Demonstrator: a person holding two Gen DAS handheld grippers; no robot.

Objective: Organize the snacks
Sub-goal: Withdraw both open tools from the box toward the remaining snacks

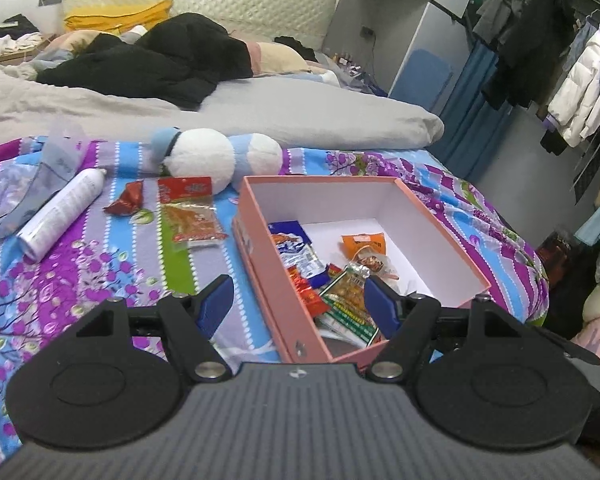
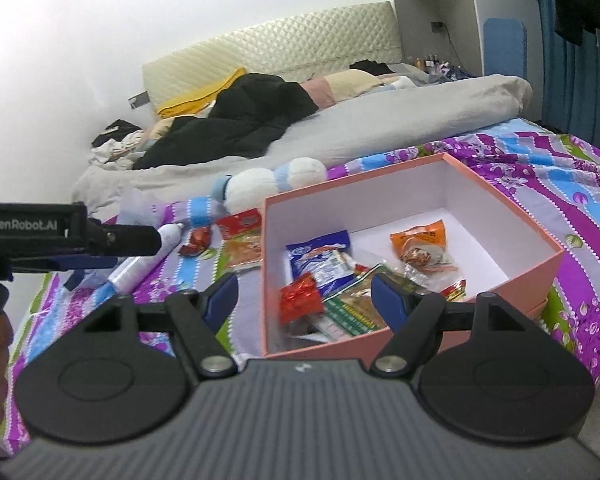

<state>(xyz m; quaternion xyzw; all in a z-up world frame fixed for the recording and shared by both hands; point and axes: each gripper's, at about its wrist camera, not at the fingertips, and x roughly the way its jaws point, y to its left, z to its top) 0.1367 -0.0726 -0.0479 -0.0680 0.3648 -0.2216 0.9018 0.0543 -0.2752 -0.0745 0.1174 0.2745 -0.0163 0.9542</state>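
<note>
Left wrist view: our left gripper [image 1: 298, 302] and right gripper [image 2: 304, 298] hover with fingers released, empty, over the pink box [image 1: 260, 216] holding snack packets [image 1: 300, 252] on the bed [image 1: 100, 264].

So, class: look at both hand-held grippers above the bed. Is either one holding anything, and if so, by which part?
Nothing is held. The left hand-held gripper and the right hand-held gripper both stand open and empty above the pink cardboard box.

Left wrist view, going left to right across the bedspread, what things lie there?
White spray can → small red wrapped snack → red and orange snack packet → pink box holding more snacks.
</note>
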